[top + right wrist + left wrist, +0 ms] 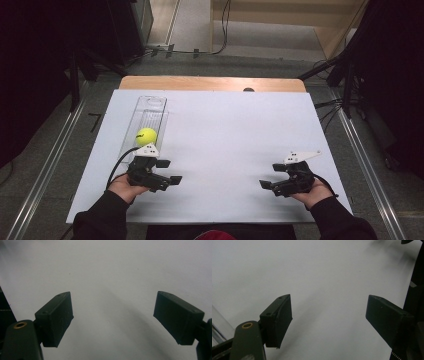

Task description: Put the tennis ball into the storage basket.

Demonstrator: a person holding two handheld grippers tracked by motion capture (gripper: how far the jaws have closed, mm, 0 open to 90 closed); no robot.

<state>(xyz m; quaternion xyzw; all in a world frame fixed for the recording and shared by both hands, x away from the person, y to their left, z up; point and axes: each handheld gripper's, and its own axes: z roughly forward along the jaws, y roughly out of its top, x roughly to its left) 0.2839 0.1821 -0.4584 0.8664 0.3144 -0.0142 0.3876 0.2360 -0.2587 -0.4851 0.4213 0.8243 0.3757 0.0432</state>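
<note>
High view: ball (146, 136) lies in a clear tray (150, 106) at ten o'clock, just beyond the left gripper (169, 182). Both grippers' jaws stand apart, empty; right gripper (268, 184) at four o'clock. A careless reach might roll the ball or shove the tray.

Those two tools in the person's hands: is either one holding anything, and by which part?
Nothing is held. The left tool and the right tool both stand open over the bare white table.
</note>
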